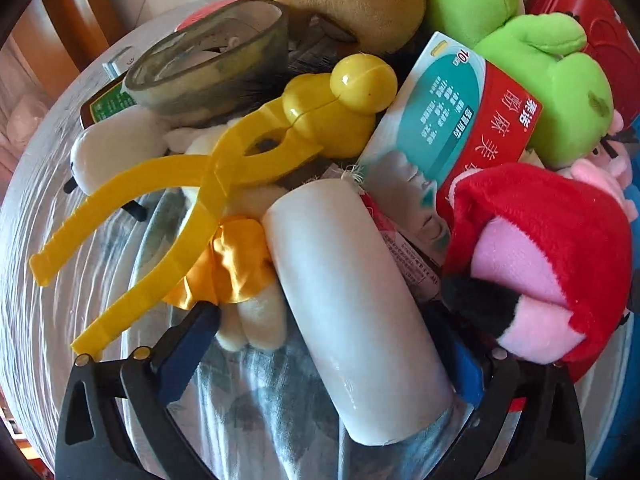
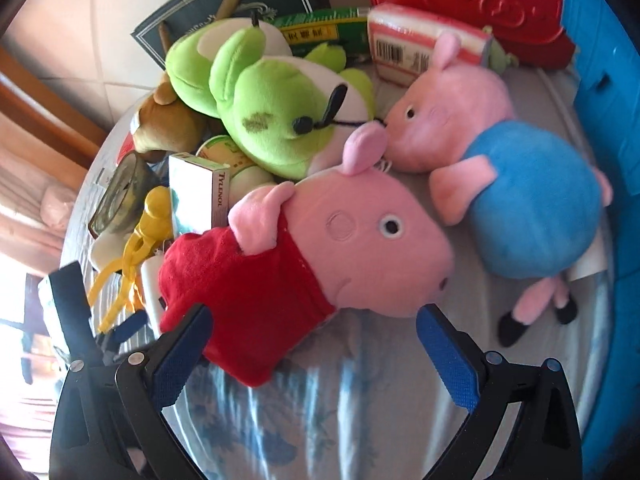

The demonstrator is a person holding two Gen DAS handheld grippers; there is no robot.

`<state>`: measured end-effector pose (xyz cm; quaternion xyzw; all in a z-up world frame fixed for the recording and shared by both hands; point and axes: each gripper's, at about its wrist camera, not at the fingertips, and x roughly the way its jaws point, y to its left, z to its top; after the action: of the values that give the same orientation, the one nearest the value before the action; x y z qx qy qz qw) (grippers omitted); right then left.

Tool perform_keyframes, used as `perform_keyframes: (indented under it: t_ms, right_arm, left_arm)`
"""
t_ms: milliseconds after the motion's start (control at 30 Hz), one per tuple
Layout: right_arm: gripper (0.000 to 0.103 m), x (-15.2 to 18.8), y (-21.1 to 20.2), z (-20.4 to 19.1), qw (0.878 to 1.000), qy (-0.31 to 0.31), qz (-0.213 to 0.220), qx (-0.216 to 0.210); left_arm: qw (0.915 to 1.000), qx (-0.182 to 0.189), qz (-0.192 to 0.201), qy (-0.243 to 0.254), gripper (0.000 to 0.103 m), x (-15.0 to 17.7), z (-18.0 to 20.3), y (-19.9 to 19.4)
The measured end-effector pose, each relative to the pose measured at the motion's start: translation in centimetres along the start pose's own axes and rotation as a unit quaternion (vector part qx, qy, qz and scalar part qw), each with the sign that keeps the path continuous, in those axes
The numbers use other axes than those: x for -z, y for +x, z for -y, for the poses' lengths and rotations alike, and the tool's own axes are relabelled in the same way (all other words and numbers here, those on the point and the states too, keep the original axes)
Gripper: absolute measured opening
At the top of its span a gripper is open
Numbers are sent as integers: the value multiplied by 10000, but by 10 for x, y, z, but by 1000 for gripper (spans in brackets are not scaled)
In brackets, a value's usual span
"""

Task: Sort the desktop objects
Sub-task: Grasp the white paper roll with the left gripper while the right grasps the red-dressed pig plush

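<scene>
Pick-up stage: left gripper point(image 1: 332, 344) spread wide astride white roll point(image 1: 356, 312); right gripper point(image 2: 316, 348) spread, bracketing red-dressed pig plush point(image 2: 320, 256) near the table's front edge; closing likely next.

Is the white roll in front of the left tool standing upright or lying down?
Lying down. The white roll rests on its side on the tablecloth, lengthwise between the open left tool.

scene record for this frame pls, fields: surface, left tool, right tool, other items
surface: table under a clear cover
left tool: left tool open, straddling a white roll
right tool: right tool open, at the red-dress pig plush
other items: blue-shirt pig plush, green frog plush, yellow plastic tongs, medicine box, red case
</scene>
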<state>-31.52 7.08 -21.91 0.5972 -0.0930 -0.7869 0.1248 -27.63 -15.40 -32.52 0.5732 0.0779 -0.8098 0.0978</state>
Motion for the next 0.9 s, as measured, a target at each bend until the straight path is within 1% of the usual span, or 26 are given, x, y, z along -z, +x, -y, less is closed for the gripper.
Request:
perform_keyframes:
  t_ms: [33,100,167,200,267,300,367,433,500,567,667,700,767,867,900]
  right_arm:
    - [103,-1,5,0,9999,95,-43,-56]
    - [103,-4,12,1,9992,356,-80,-186]
    - [103,-9,14,-1,9978,623,-54,-223]
    - [103,-12,15,-2,9974,699,-62,-183]
    - [103,-16,19,-5,9955,919,-112,-196]
    - [103,-18,23,-7,9947,998,-154,-212]
    - [103,-19,34,-11,9941,1052,-244,-82]
    - [103,-19,34,-13,9943,1056,-175,8]
    - [103,-17,33,-15,9954,947,-143,73]
    - [103,-16,36,-14,9957,909,-177,71]
    - [103,-16,36,-19,9975,648,-231,147]
    - [103,-16,35,-22,9985,459,-219,225]
    - [100,-10,31,-30,9990,52,-157,424]
    - [92,-1,15,-38,9960,-502,-54,738]
    - [89,2,10,-41,9939,-694,-52,854]
  left_arm:
    - [10000,-1,38,46,99,0,0,-1]
    - [9999,15,109,44,82,0,-5,-7]
    - [9996,237,110,-89,76,-3,-15,-13]
    - [9993,330,96,-146,75,-5,-19,-14]
    - [9993,314,55,-218,75,-9,-25,-11]
    - [9994,279,14,-193,76,-11,-24,-8]
    - [9998,144,-16,-127,77,-13,-19,-6]
    - [9999,-5,-112,-58,78,-16,-14,-3]
    - [9996,-79,-266,55,85,-19,-8,1]
    - [9993,-146,-345,79,85,-21,-5,1]
    - [9996,-113,-262,-3,69,-19,-8,-9]
    - [9997,-49,-242,29,59,-17,-7,-14]
    - [9995,124,-243,128,45,-12,-3,-24]
    - [9993,156,-198,272,45,-3,1,-35]
    - [9992,220,-201,262,45,0,0,-37]
